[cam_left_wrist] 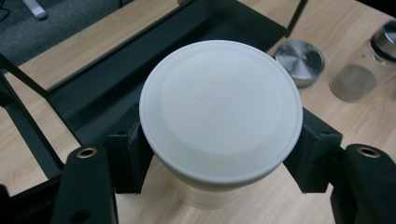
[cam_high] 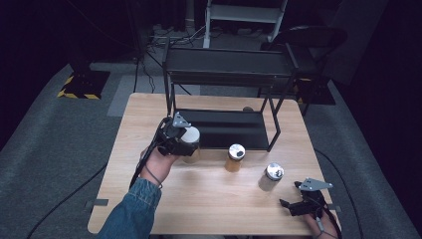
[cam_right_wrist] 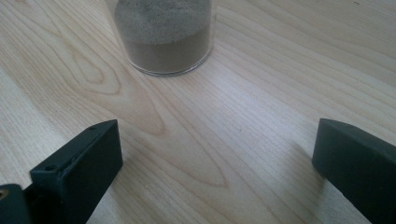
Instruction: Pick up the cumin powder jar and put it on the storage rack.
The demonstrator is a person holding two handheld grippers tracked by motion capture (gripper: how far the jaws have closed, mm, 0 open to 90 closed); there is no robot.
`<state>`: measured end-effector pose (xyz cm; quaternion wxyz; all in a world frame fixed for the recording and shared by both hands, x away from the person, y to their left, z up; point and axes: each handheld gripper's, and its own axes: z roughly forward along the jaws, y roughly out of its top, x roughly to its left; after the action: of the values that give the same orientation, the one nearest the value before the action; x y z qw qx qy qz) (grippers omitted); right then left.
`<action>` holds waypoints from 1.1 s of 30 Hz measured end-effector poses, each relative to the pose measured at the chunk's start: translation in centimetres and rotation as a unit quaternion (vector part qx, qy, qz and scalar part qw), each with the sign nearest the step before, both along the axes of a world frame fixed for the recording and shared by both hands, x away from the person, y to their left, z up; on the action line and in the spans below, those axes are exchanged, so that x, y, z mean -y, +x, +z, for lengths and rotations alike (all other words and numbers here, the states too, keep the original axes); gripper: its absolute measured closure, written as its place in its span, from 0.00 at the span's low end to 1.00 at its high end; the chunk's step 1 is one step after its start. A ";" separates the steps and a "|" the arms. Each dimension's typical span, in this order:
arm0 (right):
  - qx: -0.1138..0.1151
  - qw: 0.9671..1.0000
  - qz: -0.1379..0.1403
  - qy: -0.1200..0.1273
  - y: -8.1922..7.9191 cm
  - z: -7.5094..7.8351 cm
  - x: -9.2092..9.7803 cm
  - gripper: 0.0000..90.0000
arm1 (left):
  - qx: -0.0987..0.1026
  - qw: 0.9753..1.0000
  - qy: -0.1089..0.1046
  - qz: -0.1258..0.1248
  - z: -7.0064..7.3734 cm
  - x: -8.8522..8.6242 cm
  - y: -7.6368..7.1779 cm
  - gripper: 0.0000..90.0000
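White-lidded jar (cam_left_wrist: 219,112) sits clamped in the left gripper (cam_high: 175,135) beside the black rack (cam_high: 224,129), not yet shelved; two steel-lidded jars (cam_high: 235,157) wait on the worktop (cam_high: 209,199), right gripper (cam_high: 298,204) gaping empty.

Cream-white lid (cam_left_wrist: 220,109) on jar (cam_high: 190,145), black jaws, black rack (cam_high: 224,99), pale wood-grain table (cam_high: 209,199), amber jar (cam_high: 234,158), silver lids, grey-brown powder jar (cam_right_wrist: 164,35), blue denim sleeve (cam_high: 133,211)
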<state>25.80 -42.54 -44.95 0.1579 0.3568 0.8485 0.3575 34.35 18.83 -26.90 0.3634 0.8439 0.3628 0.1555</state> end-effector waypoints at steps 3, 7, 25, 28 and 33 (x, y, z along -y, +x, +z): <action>0.000 1.000 0.000 0.000 0.0 0.0 0.0 0.02 | 0.002 1.000 -0.003 0.008 0.2 0.3 1.0 0.37; 0.000 1.000 0.000 0.000 0.0 0.0 0.0 0.02 | 0.008 1.000 0.003 0.026 0.1 0.9 2.3 0.37; 0.000 1.000 -0.007 0.000 -0.2 0.0 -0.2 0.02 | -0.023 0.997 0.009 0.071 -2.2 0.8 8.0 0.37; 0.000 1.000 -0.007 0.000 -0.2 0.0 -0.2 0.02 | -0.024 0.997 0.016 0.076 -2.4 1.2 8.4 0.37; -0.001 1.000 -0.007 0.000 -0.2 0.0 -0.2 0.02 | -0.029 0.996 0.026 0.078 -2.8 1.7 9.1 0.37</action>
<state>25.65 -42.31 -44.95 0.1597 0.3630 0.8459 0.3566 43.50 17.12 -29.74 0.3179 0.8264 0.4333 0.1683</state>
